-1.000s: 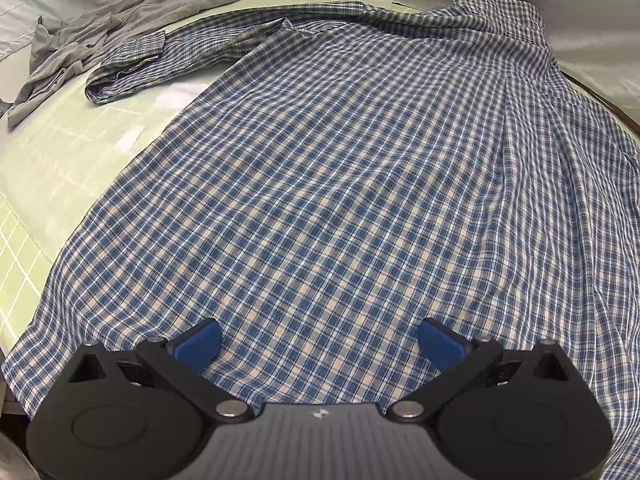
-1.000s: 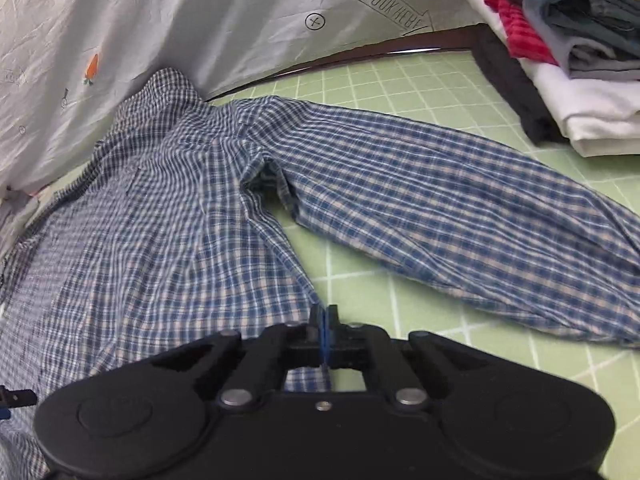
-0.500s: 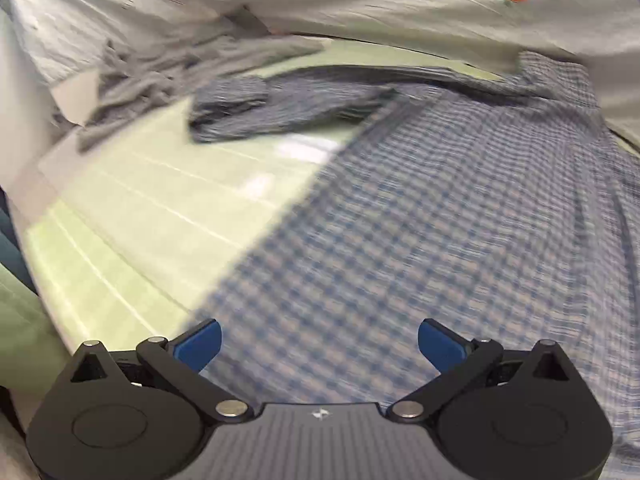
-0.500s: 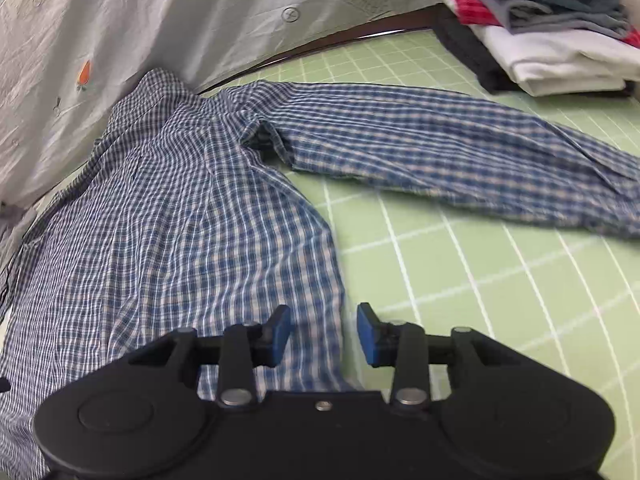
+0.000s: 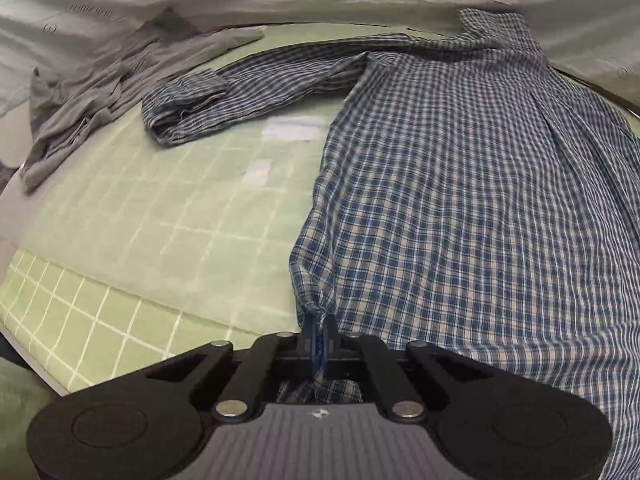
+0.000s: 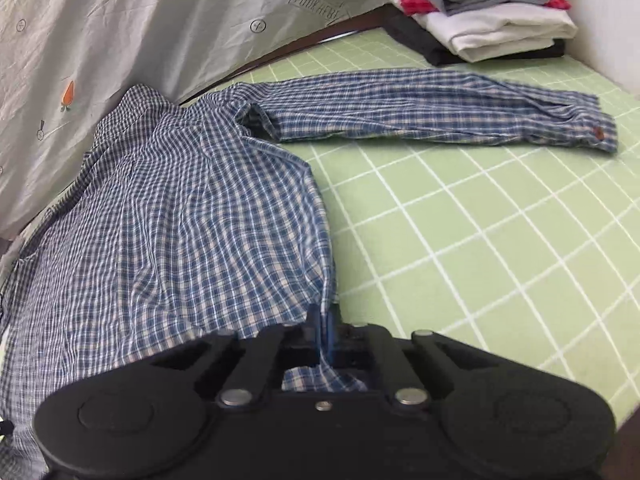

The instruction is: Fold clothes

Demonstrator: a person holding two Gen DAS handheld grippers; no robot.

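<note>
On the green mat (image 5: 132,216), both downward-tilted grippers, left (image 5: 319,334) and right (image 6: 320,330), just clamped the plaid shirt's (image 5: 460,208) hem.

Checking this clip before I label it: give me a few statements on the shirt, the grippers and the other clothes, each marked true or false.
1. The left gripper is shut on the plaid shirt. True.
2. The right gripper hangs open above the mat. False: it has just closed on the shirt's hem.
3. Both sleeves are folded across the shirt's back. False: each lies stretched out to the side on the green grid mat.
4. A stack of folded clothes sits at the mat's far corner. True.
5. The grey garment is neatly folded. False: it lies crumpled.
</note>
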